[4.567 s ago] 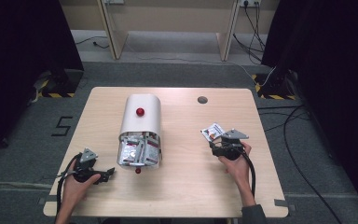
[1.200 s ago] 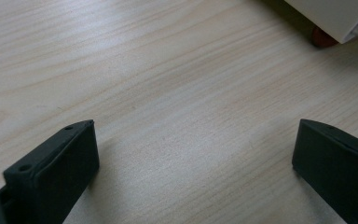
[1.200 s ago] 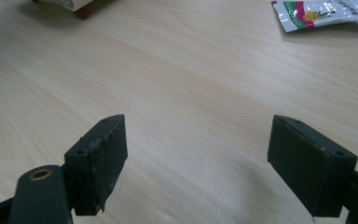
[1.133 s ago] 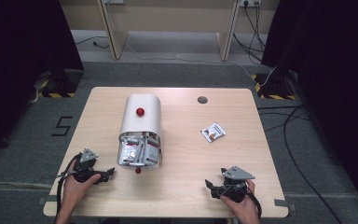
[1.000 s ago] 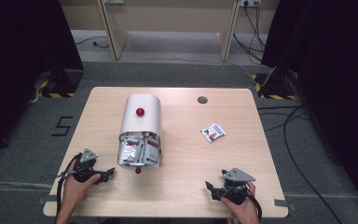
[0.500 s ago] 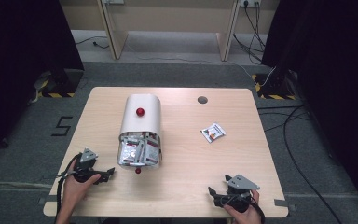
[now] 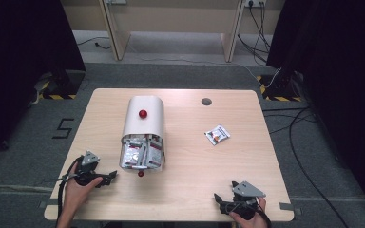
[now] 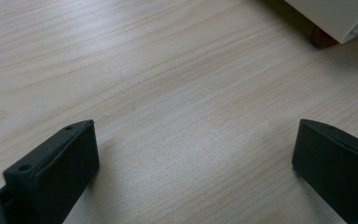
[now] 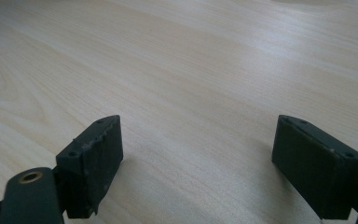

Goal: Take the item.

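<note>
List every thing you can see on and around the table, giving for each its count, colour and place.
table: one, pale wood, centre of the high view
box: one, white with a red knob, lying left of centre, open end toward the person
packets in box: several, silver and red, at the open end
loose packet: one, white and red, right of centre
table hole: one, grey, far edge
left hand-held gripper: one, black, near left, open
right hand-held gripper: one, black, near right edge, open

Left gripper [image 8: 193, 161] jaws wide apart over bare table [image 8: 168, 84].
</note>
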A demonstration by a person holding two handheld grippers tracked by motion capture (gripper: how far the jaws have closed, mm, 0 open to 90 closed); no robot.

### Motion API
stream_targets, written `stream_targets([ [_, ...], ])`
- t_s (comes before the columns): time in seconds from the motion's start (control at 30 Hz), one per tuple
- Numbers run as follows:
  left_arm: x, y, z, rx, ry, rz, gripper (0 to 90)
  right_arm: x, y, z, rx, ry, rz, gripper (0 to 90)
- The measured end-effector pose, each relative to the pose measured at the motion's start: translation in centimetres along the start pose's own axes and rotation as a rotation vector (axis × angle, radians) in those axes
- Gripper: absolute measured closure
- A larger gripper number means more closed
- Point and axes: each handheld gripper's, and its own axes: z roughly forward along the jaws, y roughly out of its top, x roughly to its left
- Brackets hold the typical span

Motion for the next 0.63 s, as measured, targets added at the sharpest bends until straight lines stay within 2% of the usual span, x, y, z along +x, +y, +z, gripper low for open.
stream_targets([
  [0.13, 0.0, 0.0, 0.0, 0.000, 0.000, 0.000, 0.0, -0.1, -0.4, -0.1, -0.012, -0.010, -0.028, 16.0],
  [0.33, 0.0, 0.0, 0.0, 0.000, 0.000, 0.000, 0.0, -0.3, -1.1, -0.3, -0.059, -0.003, -0.034, 16.1],
  [0.63, 0.0, 0.0, 0.0, 0.000, 0.000, 0.000, 0.0, -0.2, -1.2, -0.3, -0.067, -0.006, -0.032, 16.2],
])
